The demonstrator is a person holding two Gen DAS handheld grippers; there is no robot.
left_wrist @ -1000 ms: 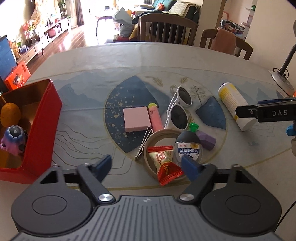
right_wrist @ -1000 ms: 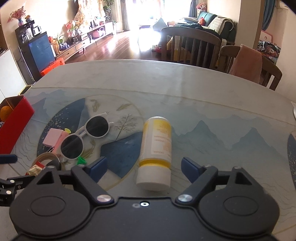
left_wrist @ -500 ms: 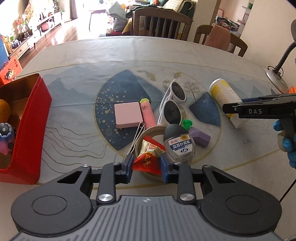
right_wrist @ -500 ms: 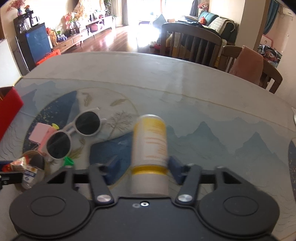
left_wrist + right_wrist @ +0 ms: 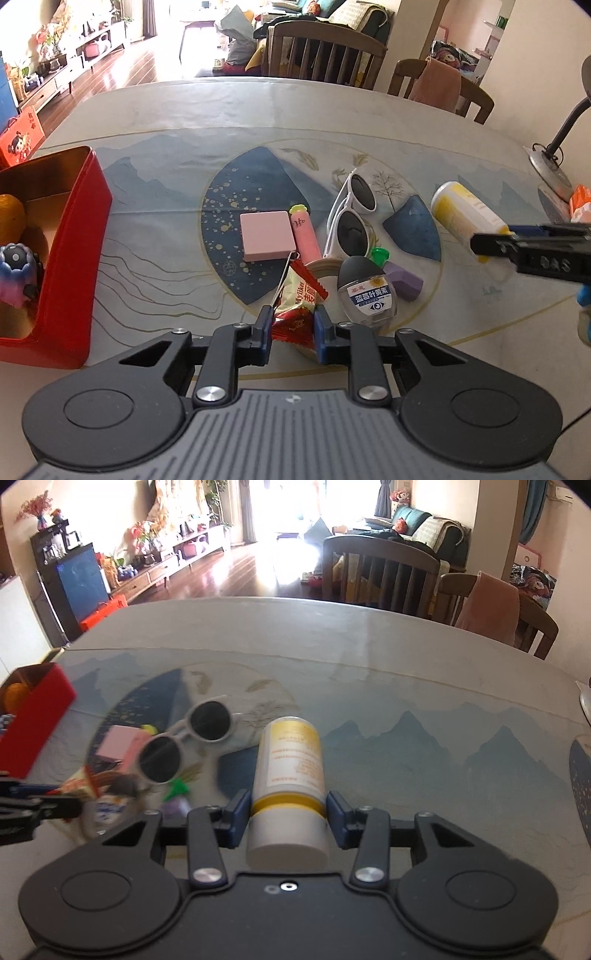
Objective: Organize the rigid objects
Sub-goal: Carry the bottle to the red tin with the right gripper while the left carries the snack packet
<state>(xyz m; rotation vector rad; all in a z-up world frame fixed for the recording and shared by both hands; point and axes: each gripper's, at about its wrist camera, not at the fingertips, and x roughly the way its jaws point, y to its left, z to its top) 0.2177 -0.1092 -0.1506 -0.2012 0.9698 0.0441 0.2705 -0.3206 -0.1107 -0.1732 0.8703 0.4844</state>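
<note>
At lower centre of the left wrist view the left gripper (image 5: 292, 330) is clamped on a red candy wrapper (image 5: 298, 302) beside the eye-drop bottle (image 5: 367, 291), while the right gripper (image 5: 287, 814) pinches the white-and-yellow bottle (image 5: 289, 782) at lower centre, with the red tin (image 5: 70, 258) at far left.

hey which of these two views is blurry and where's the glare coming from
Right wrist view: the left side smears, blurring the sunglasses and red box, while the bottle in the right claw stays sharp; window glare washes out the floor behind. Left wrist view: crisp, the snack packet readable.
</note>
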